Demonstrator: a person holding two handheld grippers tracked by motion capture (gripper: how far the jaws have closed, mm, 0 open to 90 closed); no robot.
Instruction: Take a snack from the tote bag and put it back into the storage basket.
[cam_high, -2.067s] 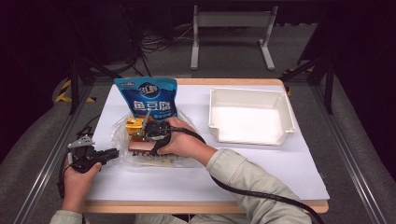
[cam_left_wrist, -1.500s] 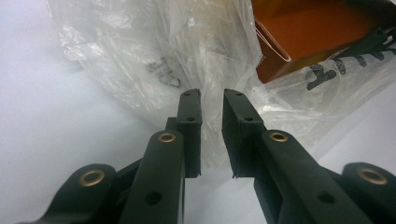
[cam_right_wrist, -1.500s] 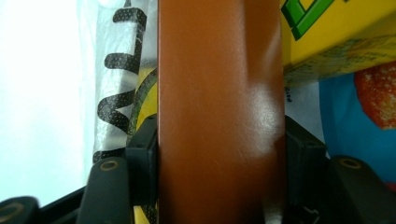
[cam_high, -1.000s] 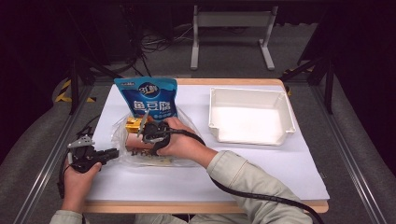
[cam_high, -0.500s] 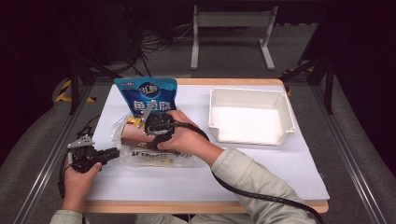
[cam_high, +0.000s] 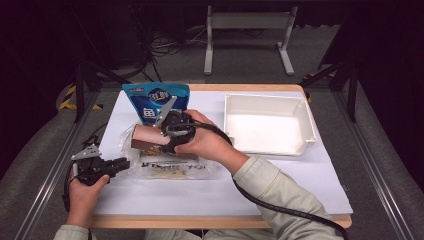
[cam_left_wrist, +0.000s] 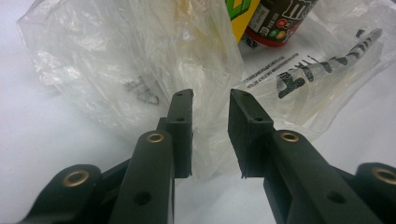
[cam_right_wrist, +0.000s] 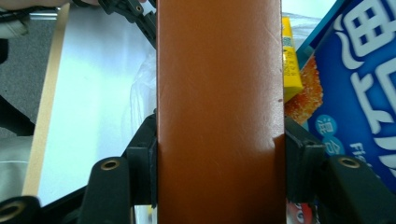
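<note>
The right gripper (cam_high: 167, 131) is clamped across a flat brown box (cam_right_wrist: 219, 112), held above the clear plastic bag (cam_high: 170, 162) at the table's near left, in front of the blue snack pouch (cam_high: 156, 102); the left gripper (cam_left_wrist: 210, 135), whose jaws have just been opening, stands parted around a fold of that bag without pinching it (film between the pads); best keep the box level and carry it right, clear of the plastic, toward the white tray (cam_high: 270, 147).

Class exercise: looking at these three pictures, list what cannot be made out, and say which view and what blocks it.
- Brown box, right gripper view: both ends cut off by the picture's edges.
- Blue bag, high view: lower print hidden behind right gripper.
- Dark tube, left gripper view: top cut off.
- Plastic bag, high view: contents too small.
</note>
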